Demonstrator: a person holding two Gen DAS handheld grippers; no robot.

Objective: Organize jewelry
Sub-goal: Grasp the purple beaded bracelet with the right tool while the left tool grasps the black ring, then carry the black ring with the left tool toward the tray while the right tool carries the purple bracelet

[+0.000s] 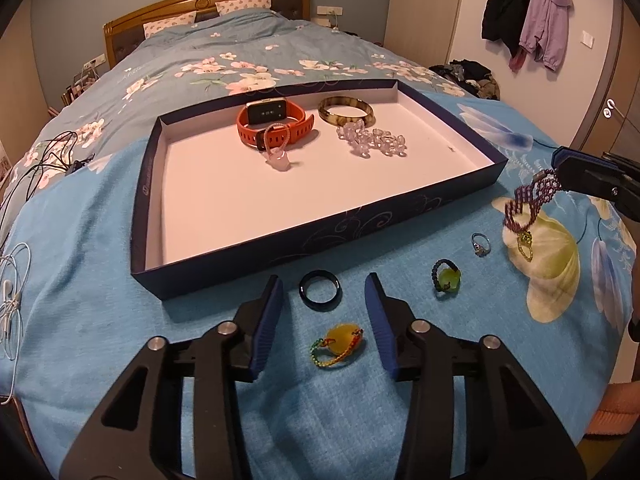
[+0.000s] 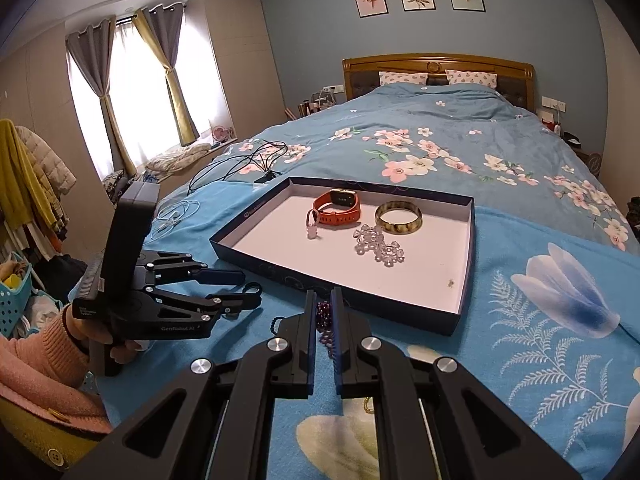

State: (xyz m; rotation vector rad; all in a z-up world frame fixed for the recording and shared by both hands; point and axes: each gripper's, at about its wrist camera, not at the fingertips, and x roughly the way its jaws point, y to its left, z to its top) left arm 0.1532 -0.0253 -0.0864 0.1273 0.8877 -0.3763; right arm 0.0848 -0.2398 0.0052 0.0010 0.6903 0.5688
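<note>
Beside the cardboard tray [image 1: 472, 138], right fingers [image 2: 307, 322] clench a purple beaded bracelet [image 1: 528, 204]; left fingers [image 1: 272, 300] splayed over, seemingly, a glossy dark ring [image 1: 321, 290].

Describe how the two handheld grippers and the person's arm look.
Both grippers, left gripper and right gripper, are matte black plastic with triangular cutouts, silver round pivot bolts and ribbed blue fingers. The left one carries a black box and white "GenRobot.AI" lettering. The hand emerges from a pink knitted sleeve.

Clearance: near half of the box open to you.
The box [image 1: 224, 248] floor is bare toward you; watch [image 1: 276, 122], bangle [image 1: 346, 110] and clear beads [image 1: 374, 142] crowd its far end; its rim [image 1: 280, 254] stands between.
</note>
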